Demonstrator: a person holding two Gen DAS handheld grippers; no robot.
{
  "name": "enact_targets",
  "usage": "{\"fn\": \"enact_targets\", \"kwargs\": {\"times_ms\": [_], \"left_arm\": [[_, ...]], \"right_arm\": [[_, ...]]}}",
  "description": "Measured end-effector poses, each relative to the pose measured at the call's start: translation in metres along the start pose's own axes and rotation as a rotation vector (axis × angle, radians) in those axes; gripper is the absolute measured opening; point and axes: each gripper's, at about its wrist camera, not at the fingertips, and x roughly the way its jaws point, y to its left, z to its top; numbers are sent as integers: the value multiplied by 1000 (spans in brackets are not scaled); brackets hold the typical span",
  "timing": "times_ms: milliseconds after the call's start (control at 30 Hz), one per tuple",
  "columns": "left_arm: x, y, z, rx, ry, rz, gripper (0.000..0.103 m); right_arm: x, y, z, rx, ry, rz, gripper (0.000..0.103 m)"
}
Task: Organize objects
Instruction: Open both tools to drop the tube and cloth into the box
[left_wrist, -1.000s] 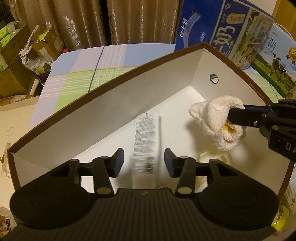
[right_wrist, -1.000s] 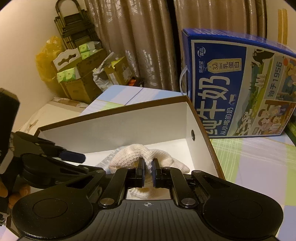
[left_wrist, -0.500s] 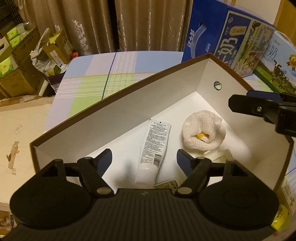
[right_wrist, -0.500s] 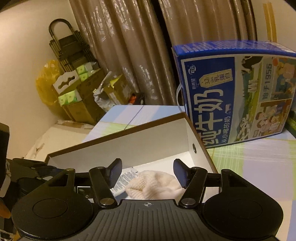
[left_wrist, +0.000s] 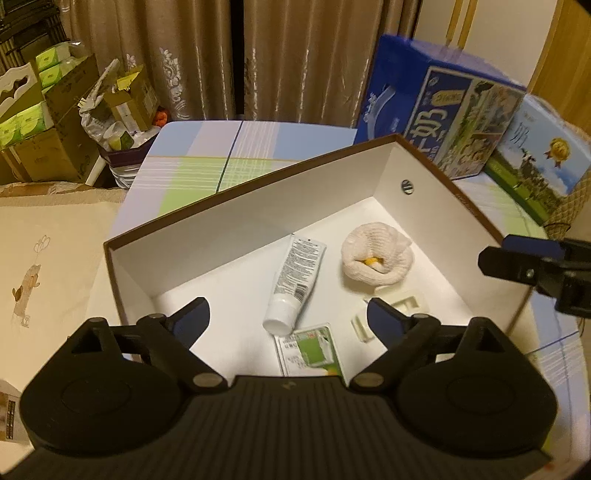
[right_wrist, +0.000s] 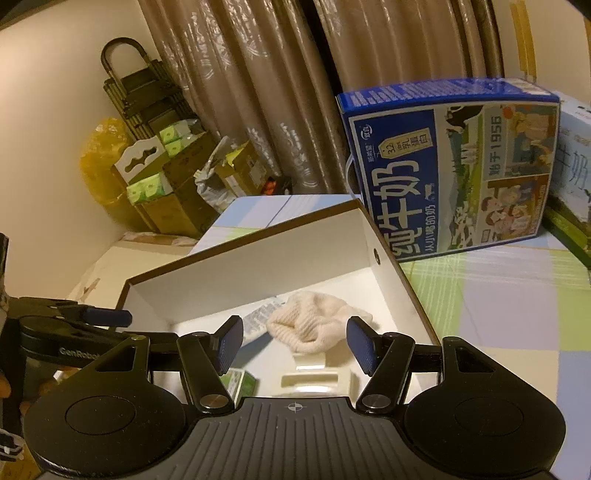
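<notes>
Dim, warm yellowish indoor light from above. Brightest on the white inner walls of the box (left_wrist: 258, 236), near glare at centre frame. Soft shadows along its lower left corner. Strong fisheye bending at the edges, dark vignette in the corners. Slight softness on the milk carton (left_wrist: 454, 122), upper right; centre fairly sharp.

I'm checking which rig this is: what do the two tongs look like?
Both are matte black. The left tongs and right tongs have ribbed bodies, two round discs, silver pivot pins and dark blue finger pads. White "GenRobot" lettering marks the left one's side in the right wrist view.
</notes>
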Motion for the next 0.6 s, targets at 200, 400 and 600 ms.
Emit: {"fn": "enact_targets", "kwargs": {"times_ms": [200, 400, 600], "left_arm": [[-28, -7, -15, -18, -3, -14, 90], [-53, -13, -36, -40, -10, -22, 90], [-75, -23, -63, -47, -15, -19, 90]], "right_arm": [[-21, 9, -10, 7, -7, 0, 60], [-45, 15, -25, 16, -14, -4, 60], [-70, 22, -45, 32, -12, 0, 60]]}}
